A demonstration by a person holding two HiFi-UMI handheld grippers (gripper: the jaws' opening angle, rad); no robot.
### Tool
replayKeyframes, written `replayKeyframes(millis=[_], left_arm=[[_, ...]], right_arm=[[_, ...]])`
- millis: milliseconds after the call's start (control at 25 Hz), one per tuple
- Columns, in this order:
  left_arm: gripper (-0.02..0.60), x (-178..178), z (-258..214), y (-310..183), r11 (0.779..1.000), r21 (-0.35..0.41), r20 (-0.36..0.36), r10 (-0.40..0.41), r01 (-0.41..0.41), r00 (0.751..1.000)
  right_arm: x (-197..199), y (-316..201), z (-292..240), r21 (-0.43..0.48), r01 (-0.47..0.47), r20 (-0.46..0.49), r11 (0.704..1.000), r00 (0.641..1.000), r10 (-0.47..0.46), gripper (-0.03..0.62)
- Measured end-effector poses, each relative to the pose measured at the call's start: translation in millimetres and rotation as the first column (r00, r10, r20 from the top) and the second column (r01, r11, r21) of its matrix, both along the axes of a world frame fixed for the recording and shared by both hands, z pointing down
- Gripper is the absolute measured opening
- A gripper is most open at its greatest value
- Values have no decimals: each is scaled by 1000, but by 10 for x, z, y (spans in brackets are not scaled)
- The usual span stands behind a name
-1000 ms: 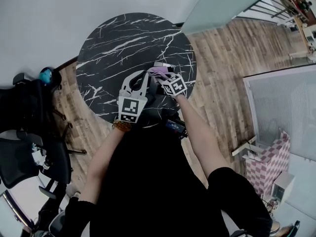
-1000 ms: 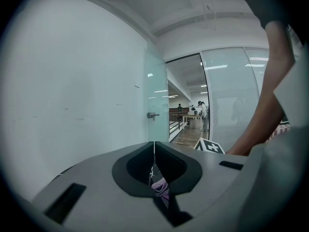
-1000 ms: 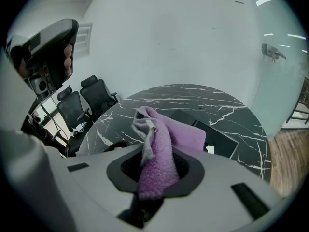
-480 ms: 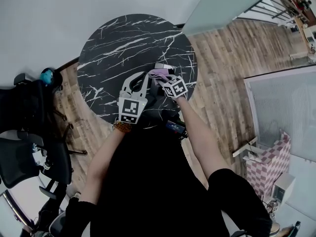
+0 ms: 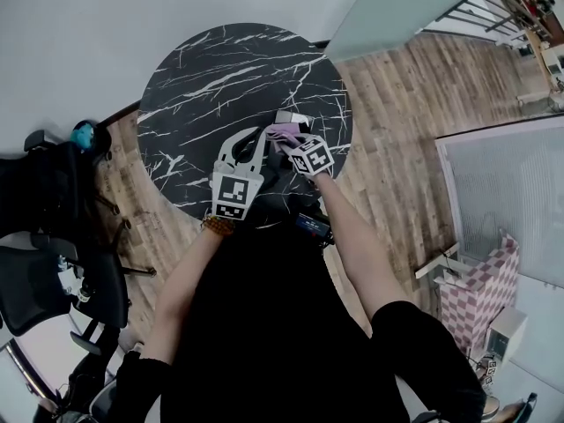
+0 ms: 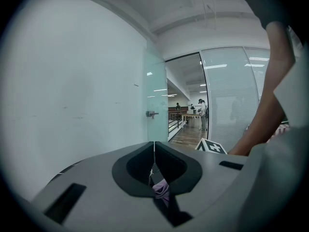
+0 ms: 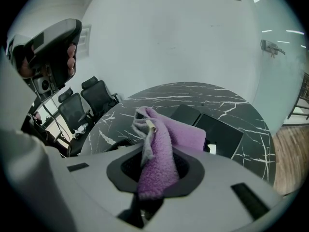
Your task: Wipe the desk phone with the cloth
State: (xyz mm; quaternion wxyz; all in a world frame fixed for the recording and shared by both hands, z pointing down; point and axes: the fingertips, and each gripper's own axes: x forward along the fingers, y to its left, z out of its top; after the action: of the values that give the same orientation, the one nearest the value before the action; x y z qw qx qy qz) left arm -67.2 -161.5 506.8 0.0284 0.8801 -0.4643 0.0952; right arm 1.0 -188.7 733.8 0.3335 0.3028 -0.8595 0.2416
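On the round black table point(image 5: 203, 86), near its 4 o'clock edge, the right gripper point(image 7: 155, 164) is squeezing a purple cloth point(image 7: 161, 146) tight between its jaws. The black phone point(image 7: 219, 134) is sitting on the table just past the cloth, toward 2 o'clock in the right gripper view. At the table's 6 o'clock edge, the left gripper point(image 6: 154, 149) is facing the white wall with its jaws pressed together.

Office, black swivel chairs point(image 7: 99, 98), glass partition point(image 5: 397, 11), marble table point(image 5: 220, 69)
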Motion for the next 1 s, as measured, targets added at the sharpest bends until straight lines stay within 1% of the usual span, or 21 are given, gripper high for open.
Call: replayKeyframes(millis=[200, 600, 1000], left_arm=[[20, 39, 16, 12, 1000, -4, 5, 13, -13, 1000], [20, 14, 26, 22, 1000, -10, 4, 8, -8, 1000], [19, 27, 64, 52, 1000, -20, 5, 11, -11, 1000]], right_arm=[[-12, 48, 23, -5, 11, -6, 1000, 1000, -12, 75], [-38, 133, 60, -14, 34, -14, 999, 999, -34, 75], [-60, 192, 96, -34, 43, 6, 999, 999, -42, 74]])
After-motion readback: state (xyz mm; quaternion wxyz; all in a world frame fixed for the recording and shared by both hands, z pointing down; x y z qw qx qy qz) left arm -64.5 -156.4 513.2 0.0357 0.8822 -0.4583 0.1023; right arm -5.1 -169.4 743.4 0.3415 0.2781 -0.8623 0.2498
